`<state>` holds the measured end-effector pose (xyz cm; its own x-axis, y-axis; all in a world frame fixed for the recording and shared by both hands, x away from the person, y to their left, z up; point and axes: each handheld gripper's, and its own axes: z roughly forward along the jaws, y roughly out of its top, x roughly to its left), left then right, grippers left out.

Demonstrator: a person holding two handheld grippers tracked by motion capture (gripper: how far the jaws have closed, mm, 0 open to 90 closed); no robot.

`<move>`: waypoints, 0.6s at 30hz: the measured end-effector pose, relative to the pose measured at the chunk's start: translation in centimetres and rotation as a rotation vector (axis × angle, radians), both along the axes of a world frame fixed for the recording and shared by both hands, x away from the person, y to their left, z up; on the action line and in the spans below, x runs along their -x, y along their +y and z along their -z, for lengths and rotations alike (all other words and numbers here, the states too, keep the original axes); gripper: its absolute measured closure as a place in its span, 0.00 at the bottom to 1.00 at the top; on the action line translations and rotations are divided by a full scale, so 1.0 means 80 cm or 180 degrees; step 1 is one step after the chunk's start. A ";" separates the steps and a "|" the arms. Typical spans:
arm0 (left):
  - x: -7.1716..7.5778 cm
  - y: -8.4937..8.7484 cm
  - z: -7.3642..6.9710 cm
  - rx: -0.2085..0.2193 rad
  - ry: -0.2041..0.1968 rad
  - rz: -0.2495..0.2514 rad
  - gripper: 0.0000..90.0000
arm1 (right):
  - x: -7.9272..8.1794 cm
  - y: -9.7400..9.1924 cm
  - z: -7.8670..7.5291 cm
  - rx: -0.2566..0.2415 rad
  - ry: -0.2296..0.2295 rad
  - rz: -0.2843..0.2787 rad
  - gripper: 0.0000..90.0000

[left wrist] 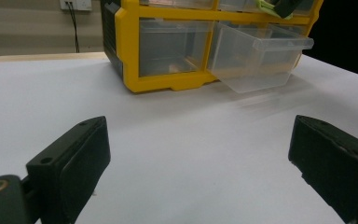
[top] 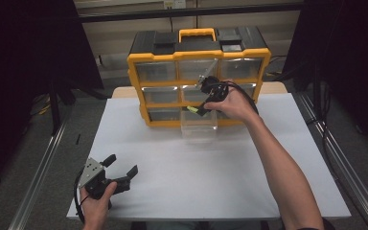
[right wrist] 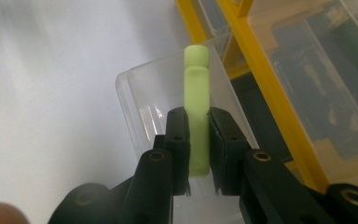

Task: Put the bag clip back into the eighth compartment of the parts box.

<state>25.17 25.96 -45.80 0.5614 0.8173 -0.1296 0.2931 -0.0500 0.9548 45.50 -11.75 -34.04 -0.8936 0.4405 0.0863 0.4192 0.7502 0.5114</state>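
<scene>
white table (top: 172,172) | wall socket (left wrist: 76,4) behind | metal rails (top: 38,177) alongside

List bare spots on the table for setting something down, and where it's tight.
Free: white table between left gripper and the right forearm; the strip left of the yellow drawer cabinet. Crowded: in front of the cabinet, where the pulled-out clear drawer sits under the right gripper holding a green marker.

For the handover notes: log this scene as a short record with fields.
held item: light green stick
right claw: shut on the stick, above the open drawer
open drawer: clear, pulled out of the bottom row, middle
organizer: yellow frame, black top, clear drawers
left claw: open, holding nothing, near the front left of the table
table: white top
</scene>
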 end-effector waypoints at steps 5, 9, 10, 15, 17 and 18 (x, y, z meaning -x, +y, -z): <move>-0.001 0.000 0.000 0.0017 0.0002 0.0019 0.06 | -0.001 0.002 0.006 0.0100 0.0016 -0.0054 0.87; 0.000 0.001 0.000 -0.0028 -0.0014 -0.0009 0.06 | -0.002 0.002 0.011 0.0121 0.0044 -0.0038 0.87; 0.000 0.001 0.000 0.0000 -0.0005 -0.0001 0.06 | -0.002 0.002 0.012 0.0122 0.0039 -0.0046 0.87; 0.000 0.001 0.000 0.0018 0.0003 -0.0004 0.06 | 0.000 0.007 0.015 0.0171 0.0050 -0.0055 0.87; 0.000 0.001 0.000 0.0018 0.0003 -0.0004 0.06 | -0.001 0.006 0.016 0.0153 0.0078 -0.0055 0.87; 0.000 0.001 0.000 0.0027 0.0004 -0.0005 0.06 | 0.000 0.006 0.016 0.0205 0.0094 0.0003 0.87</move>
